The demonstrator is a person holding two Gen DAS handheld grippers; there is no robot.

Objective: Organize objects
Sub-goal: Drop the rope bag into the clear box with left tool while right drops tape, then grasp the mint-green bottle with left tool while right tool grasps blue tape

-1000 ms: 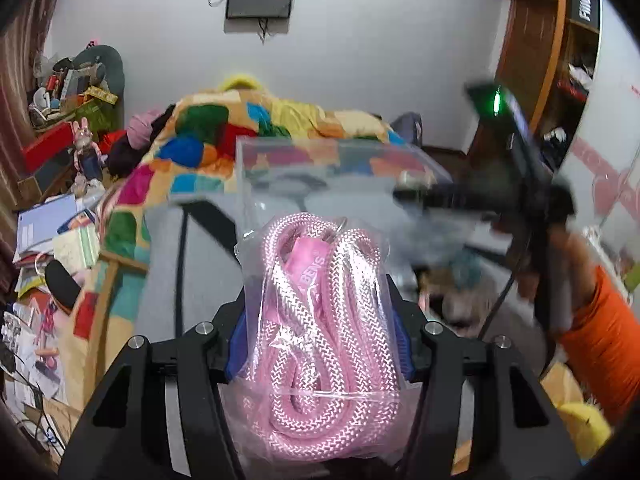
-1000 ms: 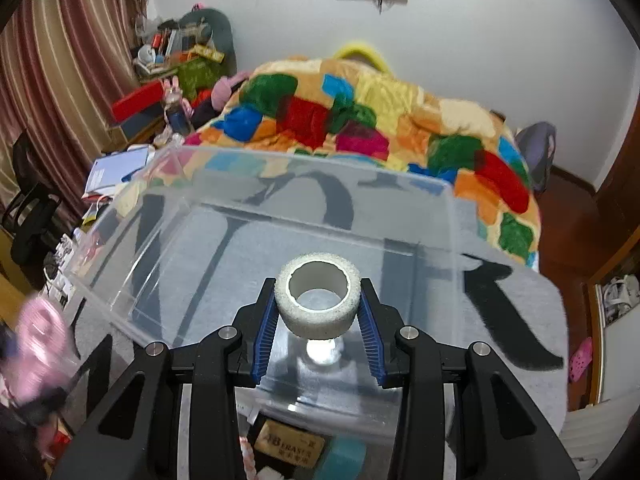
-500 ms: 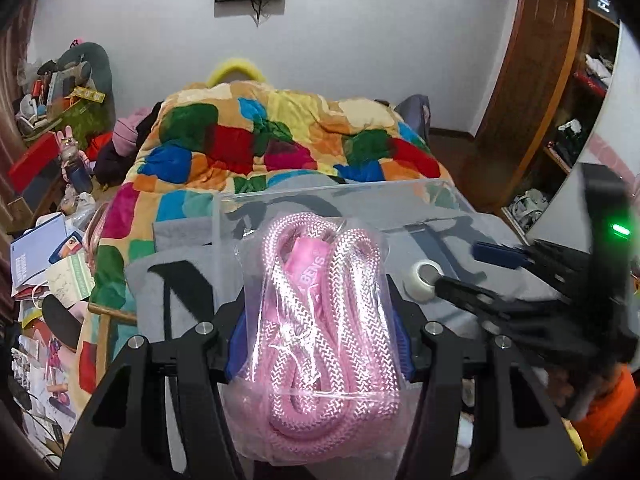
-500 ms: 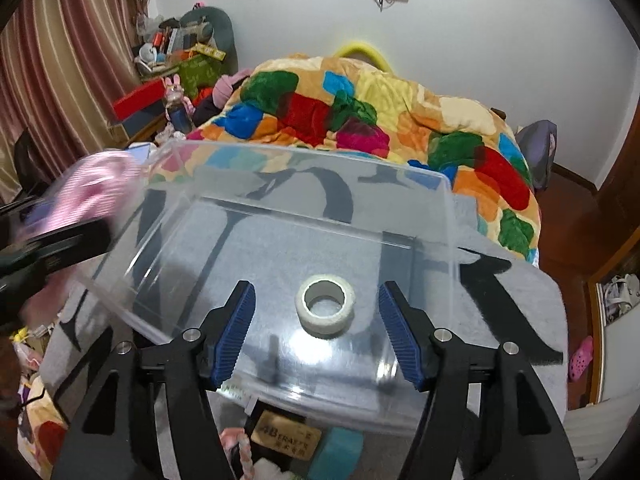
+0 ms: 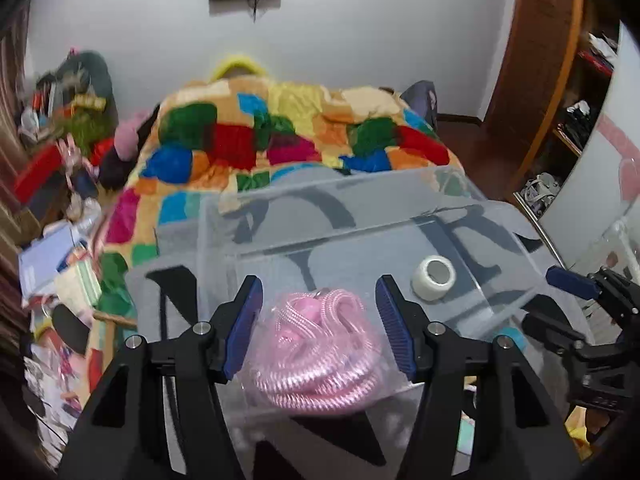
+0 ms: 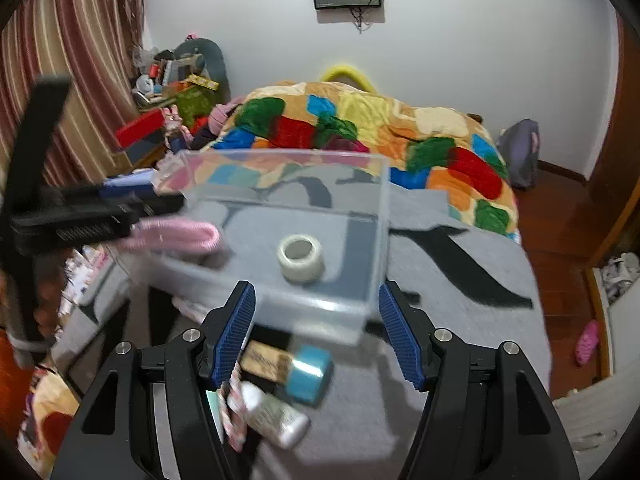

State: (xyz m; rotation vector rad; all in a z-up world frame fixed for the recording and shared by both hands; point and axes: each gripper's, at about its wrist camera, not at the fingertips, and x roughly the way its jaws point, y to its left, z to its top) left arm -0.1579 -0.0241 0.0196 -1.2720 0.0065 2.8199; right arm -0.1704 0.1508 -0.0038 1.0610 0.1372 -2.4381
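Observation:
A clear plastic box (image 5: 224, 236) stands on a grey mat. A bagged pink rope (image 5: 316, 348) lies inside it at the near left, and a white tape roll (image 5: 434, 278) lies inside at the right. My left gripper (image 5: 320, 332) is open, its jaws wide on either side of the rope and above it. My right gripper (image 6: 316, 332) is open and empty, drawn back from the box (image 6: 382, 208). In the right wrist view the tape roll (image 6: 300, 258) and the rope (image 6: 180, 234) sit in the box, with the left gripper (image 6: 120, 204) above the rope.
On the mat (image 6: 460, 280) in front of the box lie a blue tape roll (image 6: 310, 374), a brown labelled item (image 6: 266, 360) and a small white bottle (image 6: 274, 416). A patchwork quilt (image 5: 280, 136) covers the bed behind. Clutter (image 5: 60, 280) lies at the left; a wooden wardrobe (image 5: 560, 80) stands at the right.
My right gripper opened and let the white tape roll into the box, then drew back. My left gripper moved over the box, opened and let go of the pink rope into it.

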